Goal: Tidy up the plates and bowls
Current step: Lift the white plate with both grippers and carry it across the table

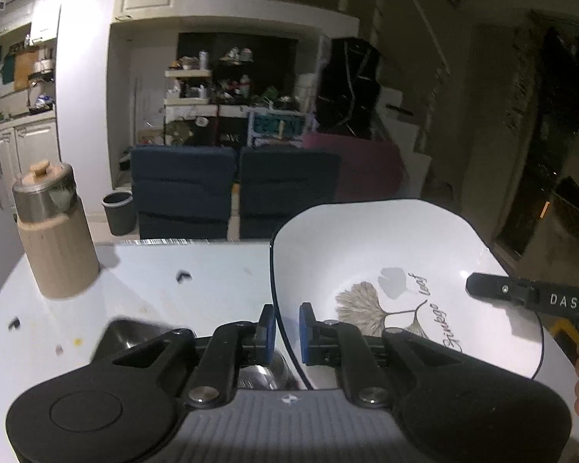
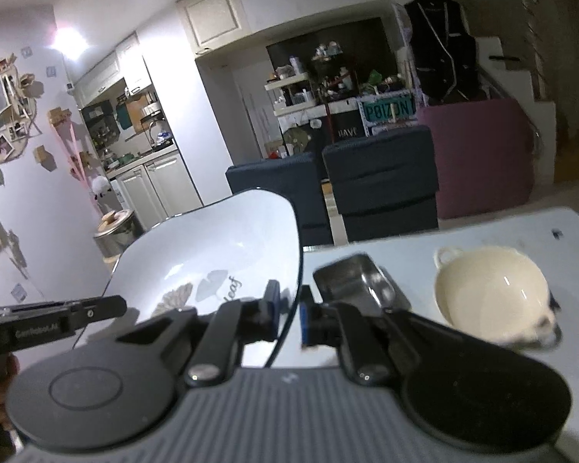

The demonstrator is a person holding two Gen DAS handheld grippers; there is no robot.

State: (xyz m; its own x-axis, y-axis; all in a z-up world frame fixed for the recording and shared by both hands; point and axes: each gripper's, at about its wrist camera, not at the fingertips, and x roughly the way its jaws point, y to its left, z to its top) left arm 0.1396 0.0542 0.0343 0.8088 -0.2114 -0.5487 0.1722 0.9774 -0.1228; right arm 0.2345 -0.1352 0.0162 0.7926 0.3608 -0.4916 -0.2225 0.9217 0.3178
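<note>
One glossy white squarish plate (image 1: 405,270), dark-rimmed with a ginkgo print, hangs tilted above the white surface (image 1: 154,289), its opposite rims pinched by the left tool (image 1: 287,332) and right tool (image 2: 291,316). One cream handled bowl (image 2: 490,289) and one steel tray (image 2: 357,281) rest below.

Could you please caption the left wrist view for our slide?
Left gripper jaws clamp the rim of a white square ginkgo-print bowl above the white table.

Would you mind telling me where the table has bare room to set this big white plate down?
Bare tabletop lies between the wooden canister and the white plate. It is crowded on the right side: the steel tray and the cream bowl sit close together there.
</note>
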